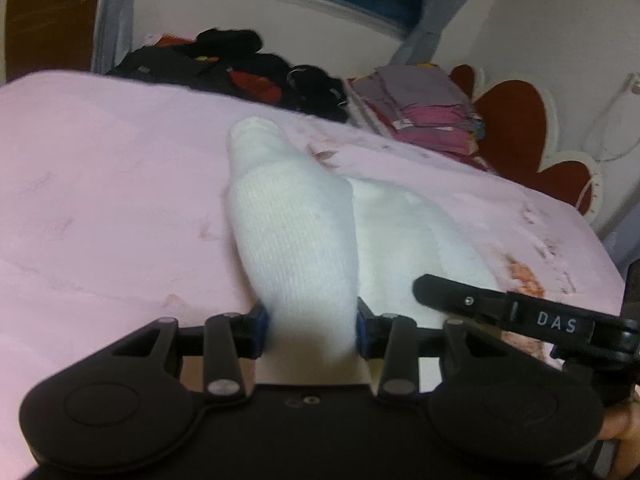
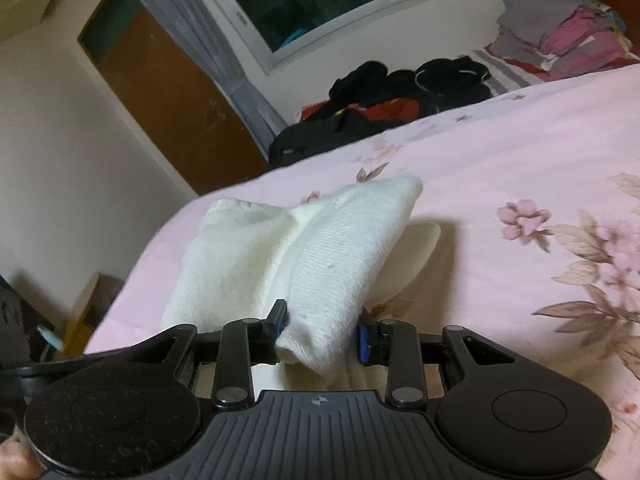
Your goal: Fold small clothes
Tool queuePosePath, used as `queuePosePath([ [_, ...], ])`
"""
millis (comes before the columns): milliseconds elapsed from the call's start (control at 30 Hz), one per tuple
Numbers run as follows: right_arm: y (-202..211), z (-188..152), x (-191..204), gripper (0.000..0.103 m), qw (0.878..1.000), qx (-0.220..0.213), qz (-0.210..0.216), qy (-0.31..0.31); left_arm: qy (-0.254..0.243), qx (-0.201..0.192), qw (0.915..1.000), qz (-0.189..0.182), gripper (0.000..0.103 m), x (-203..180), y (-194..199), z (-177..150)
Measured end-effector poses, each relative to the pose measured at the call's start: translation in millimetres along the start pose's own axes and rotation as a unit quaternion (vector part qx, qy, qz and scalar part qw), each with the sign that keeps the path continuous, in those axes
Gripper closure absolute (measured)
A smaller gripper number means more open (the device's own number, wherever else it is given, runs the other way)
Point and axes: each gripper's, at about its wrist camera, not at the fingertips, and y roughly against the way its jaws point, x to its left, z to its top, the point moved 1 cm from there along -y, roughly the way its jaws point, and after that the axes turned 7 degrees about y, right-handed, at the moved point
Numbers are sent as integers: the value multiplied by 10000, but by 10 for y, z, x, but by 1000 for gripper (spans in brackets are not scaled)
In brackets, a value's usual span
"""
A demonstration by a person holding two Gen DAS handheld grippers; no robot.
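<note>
- My left gripper (image 1: 310,330) pinches a white sock (image 1: 294,236), lower centre, above the pink bedsheet (image 1: 100,200).
- My right gripper (image 2: 322,334) clamps its other end (image 2: 332,264).
- Dark clothes (image 1: 224,64) and folded clothes (image 1: 424,108) lie far behind.

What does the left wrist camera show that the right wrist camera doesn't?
Only left wrist: the right gripper's black finger marked DAS and a red heart-shaped headboard.
Only right wrist: a brown wooden door and large flower prints on the pink bedsheet.
Both: a white knitted garment pinched by each gripper, a dark clothes pile and a folded stack.
</note>
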Motion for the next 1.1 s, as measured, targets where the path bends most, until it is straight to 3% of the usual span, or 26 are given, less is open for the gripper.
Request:
queuePosePath([
  [67,-143,-44,-44,70,9999,121,-70,99,46,93,9999,98,62,111,-120,-27],
  [200,-352,-166,-250,70,9991,407,-95,-104,139,19,9996,226,33,287,-264,-92],
  [233,-369,-172,-302,70,9989,446,-41,-164,110,-6,9996,244,30,293,-276,-98],
  [433,-269,-112,-353,62,9989,438,-42,-184,65,-50,9994,337,30,288,-232,-68],
  [600,-242,13,-415,55,9985,268,-98,-475,144,-429,9983,376,33,310,11,-47],
  [767,-367,85,-417,56,9981,279,-247,-484,267,-328,9977,538,33,357,-48,-10],
  [833,-399,114,-328,67,9989,220,-361,-184,302,-204,9979,536,30,373,-118,-24],
  [933,-433,122,-264,71,9981,143,-550,258,295,-139,9980,546,29,376,-189,-45],
  [1100,-457,68,-375,71,9973,295,-662,84,288,-93,9975,636,31,302,-145,-27],
])
